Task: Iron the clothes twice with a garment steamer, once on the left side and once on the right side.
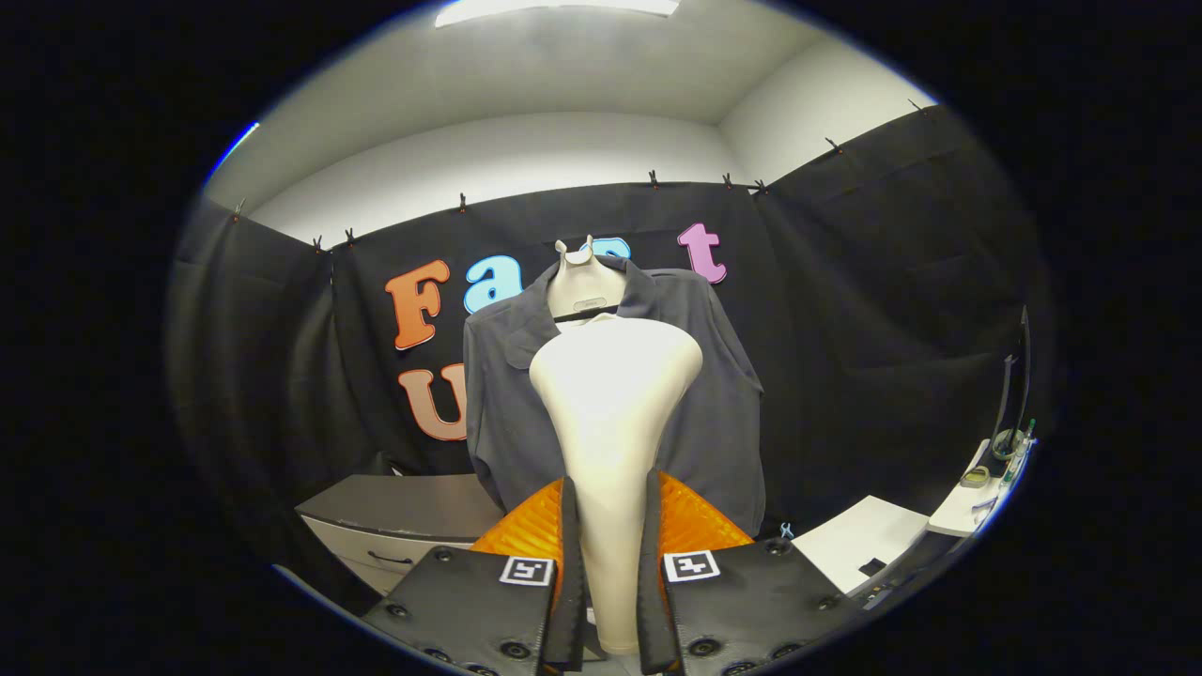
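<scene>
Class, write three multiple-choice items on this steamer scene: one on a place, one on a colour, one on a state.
1. Where is the garment steamer?
A. between the fingers
B. on the cabinet
C. on the floor

2. What colour is the shirt?
A. red
B. dark grey
C. yellow

3. How is the shirt kept?
A. folded
B. hanging on a mannequin
C. lying crumpled

Key: 1 A, both fingers of the gripper press its handle. 2 B, the cloth is dark grey. 3 B, it hangs open on the white mannequin, beyond the steamer.

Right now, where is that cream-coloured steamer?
In the gripper view the steamer stands upright between the gripper fingers, which are shut on its handle, its head raised before the dark shirt on the mannequin.
</scene>
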Available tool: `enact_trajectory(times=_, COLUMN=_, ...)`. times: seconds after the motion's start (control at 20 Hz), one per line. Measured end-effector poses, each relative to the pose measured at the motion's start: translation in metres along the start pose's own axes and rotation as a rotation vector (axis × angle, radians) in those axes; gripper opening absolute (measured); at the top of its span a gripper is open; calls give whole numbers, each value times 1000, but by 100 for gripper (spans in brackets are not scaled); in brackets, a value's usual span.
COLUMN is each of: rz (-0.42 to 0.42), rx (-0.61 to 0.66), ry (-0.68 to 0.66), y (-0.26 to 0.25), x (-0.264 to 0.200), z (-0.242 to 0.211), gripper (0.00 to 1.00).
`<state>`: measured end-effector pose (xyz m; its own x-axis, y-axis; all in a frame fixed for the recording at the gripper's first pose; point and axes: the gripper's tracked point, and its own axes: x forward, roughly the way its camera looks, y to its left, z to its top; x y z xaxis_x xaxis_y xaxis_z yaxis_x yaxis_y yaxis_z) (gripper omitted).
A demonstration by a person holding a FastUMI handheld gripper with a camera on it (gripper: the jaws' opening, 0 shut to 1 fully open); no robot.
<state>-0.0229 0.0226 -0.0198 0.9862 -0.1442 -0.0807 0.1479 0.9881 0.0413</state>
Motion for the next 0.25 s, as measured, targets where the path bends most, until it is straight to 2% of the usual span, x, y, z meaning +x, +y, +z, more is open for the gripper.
enact_trajectory(times=0.25, rz=-7, rx=4, ry=-1, y=1, x=-2, z=1, gripper=29)
